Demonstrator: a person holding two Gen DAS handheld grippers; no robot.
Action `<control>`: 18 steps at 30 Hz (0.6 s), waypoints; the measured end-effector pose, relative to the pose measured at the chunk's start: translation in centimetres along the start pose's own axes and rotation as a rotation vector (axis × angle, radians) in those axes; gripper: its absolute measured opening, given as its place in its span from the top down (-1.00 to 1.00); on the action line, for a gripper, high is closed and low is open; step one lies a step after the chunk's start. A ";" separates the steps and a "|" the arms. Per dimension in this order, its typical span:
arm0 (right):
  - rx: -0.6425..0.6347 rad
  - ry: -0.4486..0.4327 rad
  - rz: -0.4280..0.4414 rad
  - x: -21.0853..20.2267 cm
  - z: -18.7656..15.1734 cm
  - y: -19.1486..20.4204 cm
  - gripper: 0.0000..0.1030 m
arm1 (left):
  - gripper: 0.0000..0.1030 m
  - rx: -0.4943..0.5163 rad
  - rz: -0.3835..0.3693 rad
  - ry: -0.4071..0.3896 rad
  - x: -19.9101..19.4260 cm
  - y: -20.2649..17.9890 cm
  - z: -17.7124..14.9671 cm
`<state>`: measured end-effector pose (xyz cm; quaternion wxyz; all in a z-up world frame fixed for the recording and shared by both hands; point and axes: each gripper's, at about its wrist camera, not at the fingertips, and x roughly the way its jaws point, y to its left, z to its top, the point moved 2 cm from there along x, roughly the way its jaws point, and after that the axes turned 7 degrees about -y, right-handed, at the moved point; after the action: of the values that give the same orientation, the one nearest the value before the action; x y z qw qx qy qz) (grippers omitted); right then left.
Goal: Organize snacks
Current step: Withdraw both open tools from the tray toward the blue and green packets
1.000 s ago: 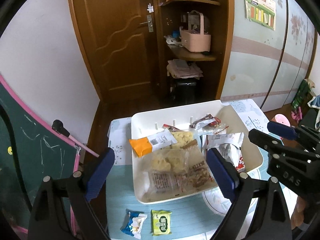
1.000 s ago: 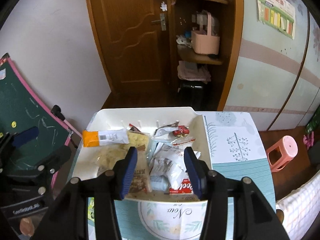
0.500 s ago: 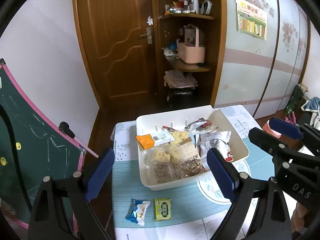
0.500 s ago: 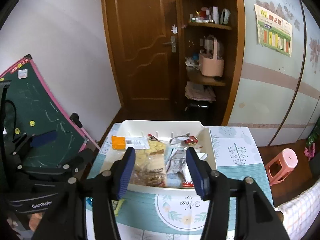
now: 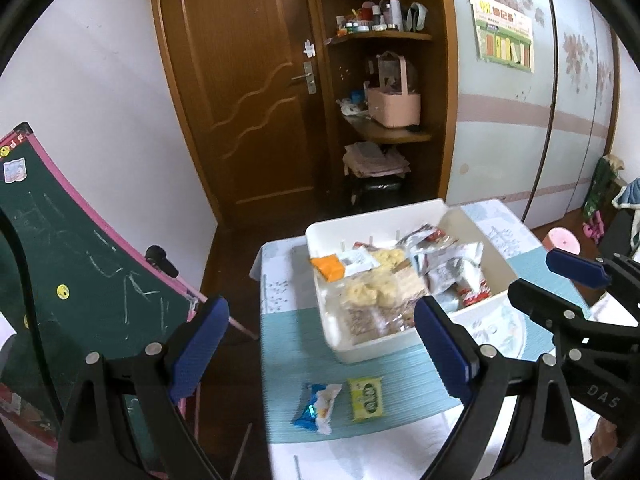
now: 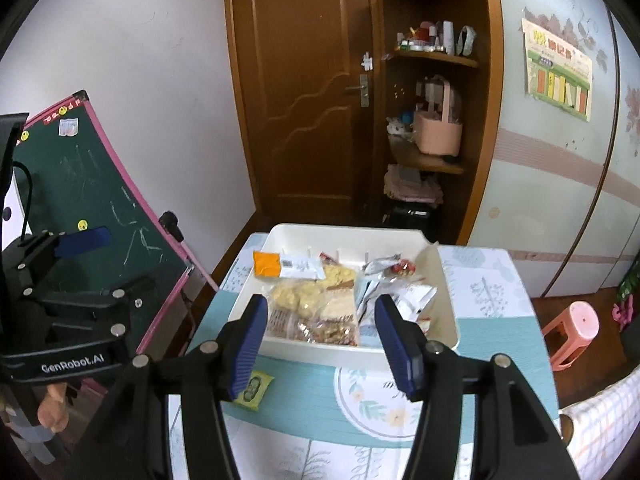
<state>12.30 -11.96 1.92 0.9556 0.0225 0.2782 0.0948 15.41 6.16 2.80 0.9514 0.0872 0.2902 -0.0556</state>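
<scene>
2 snack packets, blue (image 5: 318,402) and green (image 5: 366,398), lie side by side on table (image 5: 296,344) before full white bin (image 5: 372,346). My left gripper (image 5: 320,344) gapes wide, empty; right gripper (image 6: 322,340) also parted, empty.

left gripper (image 5: 320,344): black frame, blue ribbed pads, silver screws | right gripper (image 6: 320,340): same (marked "DAS")

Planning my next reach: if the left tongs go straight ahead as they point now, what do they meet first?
Probably the bare table mat, just left of the white bin and beyond the two loose packets; depth is uncertain.
</scene>
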 end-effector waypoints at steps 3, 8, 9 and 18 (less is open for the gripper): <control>0.003 0.018 0.003 0.5 -1.1 0.5 -0.09 | -0.82 0.025 0.018 0.015 0.5 0.4 -1.2; -0.010 0.065 0.009 1.9 -3.3 1.3 -0.09 | -0.82 0.062 0.033 0.065 2.1 1.0 -3.7; -0.012 0.081 0.013 2.3 -3.9 1.5 -0.09 | -0.82 0.067 0.035 0.082 2.6 1.2 -4.3; -0.009 0.207 0.031 6.3 -8.7 2.8 -0.09 | -0.81 0.105 0.032 0.240 7.0 2.8 -9.5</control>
<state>12.39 -8.05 -8.44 0.9202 0.0125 0.3746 0.1129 16.46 10.35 -8.51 0.9046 0.1476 0.3974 -0.0448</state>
